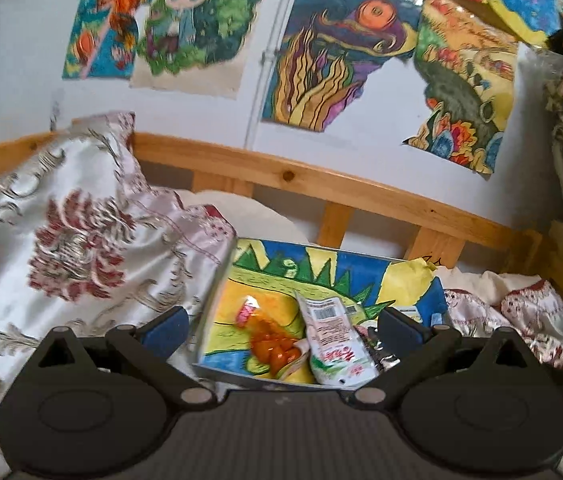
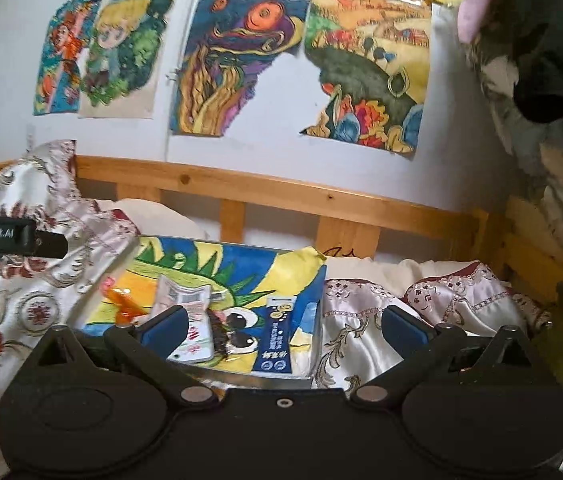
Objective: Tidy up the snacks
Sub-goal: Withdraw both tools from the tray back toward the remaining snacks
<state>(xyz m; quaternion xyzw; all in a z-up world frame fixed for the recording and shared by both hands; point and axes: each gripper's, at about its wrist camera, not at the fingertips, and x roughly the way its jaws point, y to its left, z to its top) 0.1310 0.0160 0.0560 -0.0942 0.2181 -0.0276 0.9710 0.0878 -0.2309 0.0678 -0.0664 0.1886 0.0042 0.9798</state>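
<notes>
Nearest, the left gripper (image 1: 281, 326) stands spread wide with nothing between its blue pads, and the right gripper (image 2: 283, 326) likewise, jaws fully apart and empty; both hang above the bed, aimed down toward the tray; just beyond them a shallow metal tray (image 2: 305, 376) lined with a crayon drawing rests on the patterned satin bedspread (image 1: 77, 240); in it lie the snacks: an orange candy bag (image 1: 275, 346) at the left, a white pouch with barcode (image 1: 335, 340) touching it and lapping over a dark foil wrapper (image 2: 221, 344), and a blue sachet (image 2: 277, 336) lying apart at the right; judgement: all are light, soft film packs, crinkly and likely slippery, so they would buckle in a mid-body squeeze; the sealed end seams look the surest hold; the sachet, flat on the liner, may need an edge pinch; farther off, the wooden bed rail (image 1: 321, 184), then the wall hung with coloured drawings (image 1: 341, 60).
</notes>
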